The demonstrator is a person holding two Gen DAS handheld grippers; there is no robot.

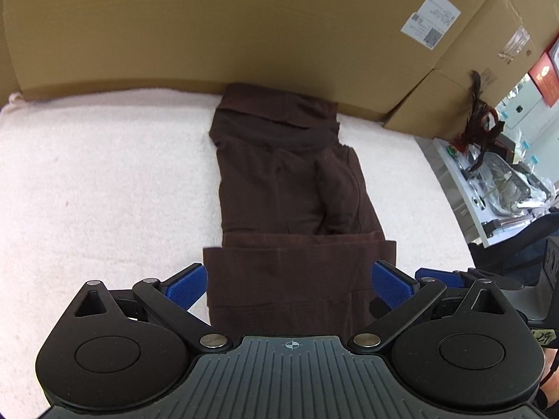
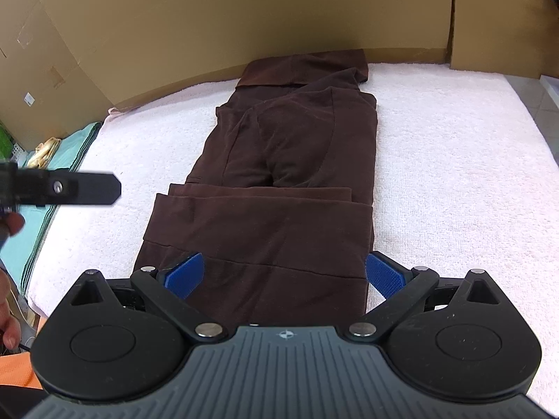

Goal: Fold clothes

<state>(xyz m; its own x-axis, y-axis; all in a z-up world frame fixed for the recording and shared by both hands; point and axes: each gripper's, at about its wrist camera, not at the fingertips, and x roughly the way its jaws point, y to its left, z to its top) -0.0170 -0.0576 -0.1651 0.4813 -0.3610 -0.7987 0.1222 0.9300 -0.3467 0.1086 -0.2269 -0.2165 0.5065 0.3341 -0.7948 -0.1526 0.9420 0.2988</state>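
Left wrist view: the left gripper (image 1: 289,284) has its jaws spread wide, the blue pads (image 1: 187,286) standing on either side of the near end of a pair of dark brown trousers (image 1: 286,188), with no cloth pinched between them. The trousers lie lengthwise on a white fleecy blanket (image 1: 104,174), their far end against a large cardboard box (image 1: 244,28), their near part folded back in a band across the legs. Off to the right stands a white shelf (image 1: 489,188) cluttered with small items.

From the right wrist, the right gripper (image 2: 285,277) is likewise wide open over the trousers' (image 2: 279,174) near end, holding nothing. A black finger of the left gripper (image 2: 84,188) reaches in from the left above the blanket (image 2: 454,157).
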